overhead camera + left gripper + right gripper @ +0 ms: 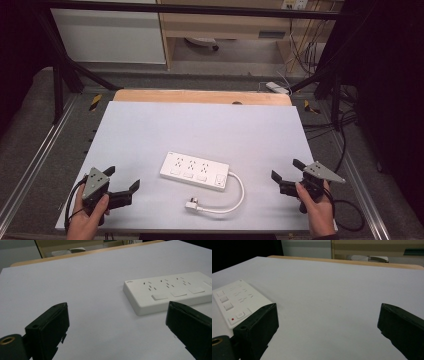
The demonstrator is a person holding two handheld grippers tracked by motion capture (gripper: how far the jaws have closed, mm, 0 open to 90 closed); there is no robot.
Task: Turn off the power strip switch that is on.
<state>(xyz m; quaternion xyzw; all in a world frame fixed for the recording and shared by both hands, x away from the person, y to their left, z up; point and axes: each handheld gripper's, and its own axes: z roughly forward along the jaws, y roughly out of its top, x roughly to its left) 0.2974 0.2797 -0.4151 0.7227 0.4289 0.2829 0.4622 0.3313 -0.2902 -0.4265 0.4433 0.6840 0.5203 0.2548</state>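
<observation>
A white power strip [195, 171] lies flat near the middle of the white table top [200, 130], with three socket groups and a row of switches. Its white cable [234, 199] loops to the front and ends in a plug [192, 204] lying on the table. My left gripper [121, 178] rests at the front left, open, nothing between its jaws; the strip [170, 291] lies ahead to its right. At the front right my right gripper [286, 169] stands open and holds nothing, with the strip's switch end [233, 303] off to its left.
A wooden board edge [200, 96] runs along the table's far side. Metal rails [30, 165] flank the table on both sides. Cables [345, 145] and a white adapter [276, 87] lie on the floor at the back right. Black frame bars [65, 65] stand behind.
</observation>
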